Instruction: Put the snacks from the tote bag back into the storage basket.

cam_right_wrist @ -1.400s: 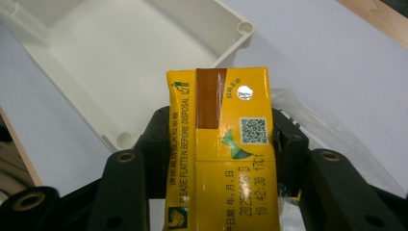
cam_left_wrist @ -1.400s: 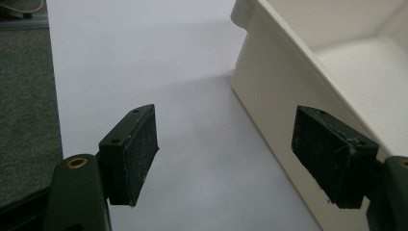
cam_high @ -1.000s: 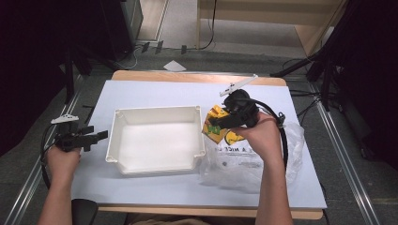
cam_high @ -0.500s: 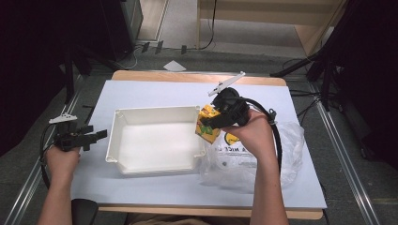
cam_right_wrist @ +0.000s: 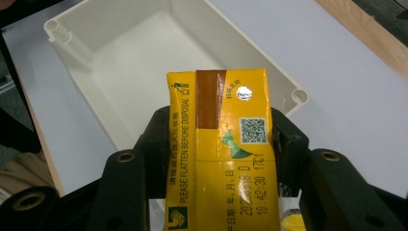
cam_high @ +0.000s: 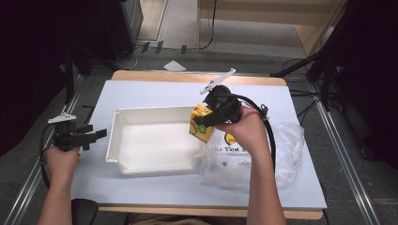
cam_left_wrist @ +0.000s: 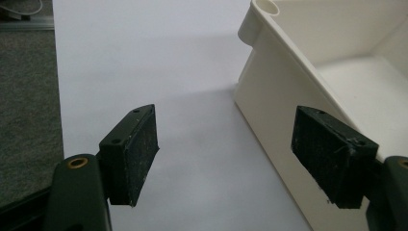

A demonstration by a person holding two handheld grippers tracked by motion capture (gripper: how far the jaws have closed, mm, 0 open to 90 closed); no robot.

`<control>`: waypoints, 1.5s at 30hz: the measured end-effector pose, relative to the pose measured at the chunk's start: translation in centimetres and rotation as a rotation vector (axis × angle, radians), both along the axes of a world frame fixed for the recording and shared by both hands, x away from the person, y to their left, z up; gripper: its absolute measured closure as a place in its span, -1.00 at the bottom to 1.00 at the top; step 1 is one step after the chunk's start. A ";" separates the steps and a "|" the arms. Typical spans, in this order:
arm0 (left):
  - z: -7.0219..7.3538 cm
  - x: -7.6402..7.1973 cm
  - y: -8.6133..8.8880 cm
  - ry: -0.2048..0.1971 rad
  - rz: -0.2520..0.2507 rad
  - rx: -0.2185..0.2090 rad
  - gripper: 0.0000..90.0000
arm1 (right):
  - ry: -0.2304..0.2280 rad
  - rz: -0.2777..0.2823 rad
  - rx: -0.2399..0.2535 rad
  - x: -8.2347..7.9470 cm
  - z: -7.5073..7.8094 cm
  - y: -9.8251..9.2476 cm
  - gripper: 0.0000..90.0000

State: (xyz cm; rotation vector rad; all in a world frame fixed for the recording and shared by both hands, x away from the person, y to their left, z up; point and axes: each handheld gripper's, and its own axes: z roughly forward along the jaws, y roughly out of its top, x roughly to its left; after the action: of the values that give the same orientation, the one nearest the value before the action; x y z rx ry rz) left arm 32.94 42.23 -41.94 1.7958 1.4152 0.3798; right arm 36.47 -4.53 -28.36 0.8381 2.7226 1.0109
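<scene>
Carrying yellow juice carton (cam_high: 201, 124) clamped across its flat sides in right tool (cam_high: 209, 121), above white bin's (cam_high: 155, 166) right rim; light, crushable, so grip gently. Left tool (cam_left_wrist: 235, 154) released, idle.

Wooden table (cam_high: 187, 76) under pale sheet (cam_high: 150, 91); grey carpet floor (cam_high: 263, 47); dark surroundings.

In the right gripper view, the yellow carton (cam_right_wrist: 221, 154) runs off the bottom edge, and its sides are covered where the right tool (cam_right_wrist: 219, 144) clamps it. In the high view, the print on the clear plastic bag (cam_high: 263, 159) is too small to read, and the person's forearm hides part of the bag. In the left gripper view, the white bin (cam_left_wrist: 332, 82) is cut off by the top and right edges.
</scene>
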 end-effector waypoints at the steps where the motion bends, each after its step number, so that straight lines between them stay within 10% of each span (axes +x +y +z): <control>1: 0.0 0.0 0.0 0.000 0.000 0.000 -0.44 | 0.000 0.000 0.000 0.0 0.0 0.0 0.20; 45: -0.2 0.0 0.1 0.013 -0.006 0.002 -0.44 | 0.050 -0.002 -0.045 6.3 -4.2 6.1 0.20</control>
State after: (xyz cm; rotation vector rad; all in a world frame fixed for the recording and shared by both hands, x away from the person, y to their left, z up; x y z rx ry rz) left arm 32.98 42.37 -42.10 1.8070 1.4179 0.3676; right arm 42.82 1.62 -32.52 0.8701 2.7744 0.9372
